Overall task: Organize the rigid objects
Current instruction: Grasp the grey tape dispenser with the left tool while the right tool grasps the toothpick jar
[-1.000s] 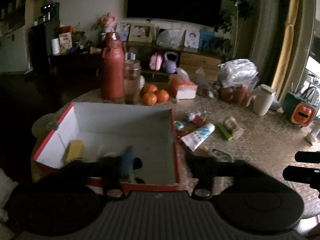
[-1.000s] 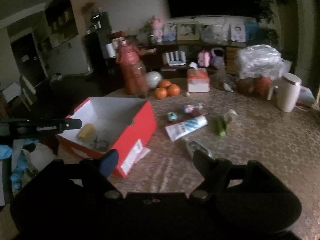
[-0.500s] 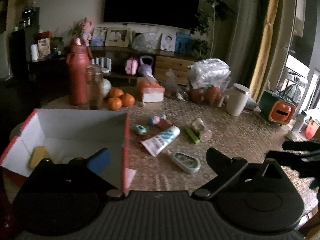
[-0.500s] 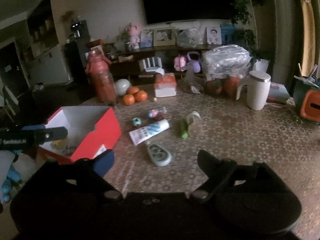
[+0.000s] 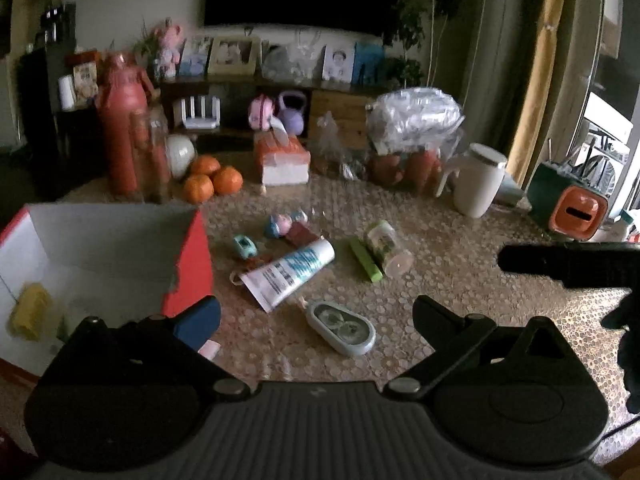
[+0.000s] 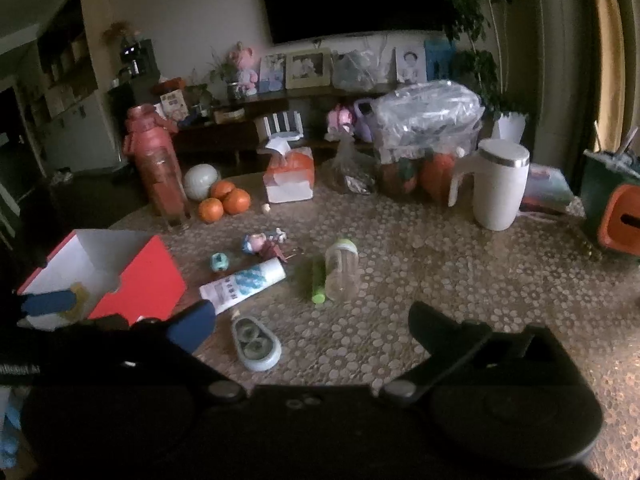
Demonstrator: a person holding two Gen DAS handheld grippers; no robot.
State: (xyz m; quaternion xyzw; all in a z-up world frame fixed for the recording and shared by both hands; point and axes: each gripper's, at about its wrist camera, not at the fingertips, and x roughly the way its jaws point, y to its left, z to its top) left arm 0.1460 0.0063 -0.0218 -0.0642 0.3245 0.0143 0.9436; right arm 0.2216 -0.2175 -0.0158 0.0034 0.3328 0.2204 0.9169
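A red box [image 5: 188, 256] with a white inside stands at the left of the table and shows in the right wrist view [image 6: 136, 276]; a yellow thing [image 5: 30, 312] lies in it. On the table lie a pale blue oval case [image 5: 342, 326] [image 6: 256, 344], a white and blue tube [image 5: 288, 274] [image 6: 244, 284], a green stick [image 5: 364, 260], a small clear bottle [image 5: 386, 248] [image 6: 340, 268], a teal toy [image 5: 244, 246] and a small figure [image 5: 286, 224]. My left gripper [image 5: 316, 316] is open and empty just before the oval case. My right gripper [image 6: 312, 320] is open and empty above the same spot.
At the back stand a red flask [image 5: 124, 140], three oranges [image 5: 212, 180], a tissue box [image 5: 284, 162], a plastic bag of fruit [image 5: 412, 140] and a white mug [image 5: 478, 184]. An orange and green bin [image 5: 572, 206] stands at the right edge.
The left gripper has opened and swung right from over the box to the loose items. The right gripper has also moved right and closer to the oval case.
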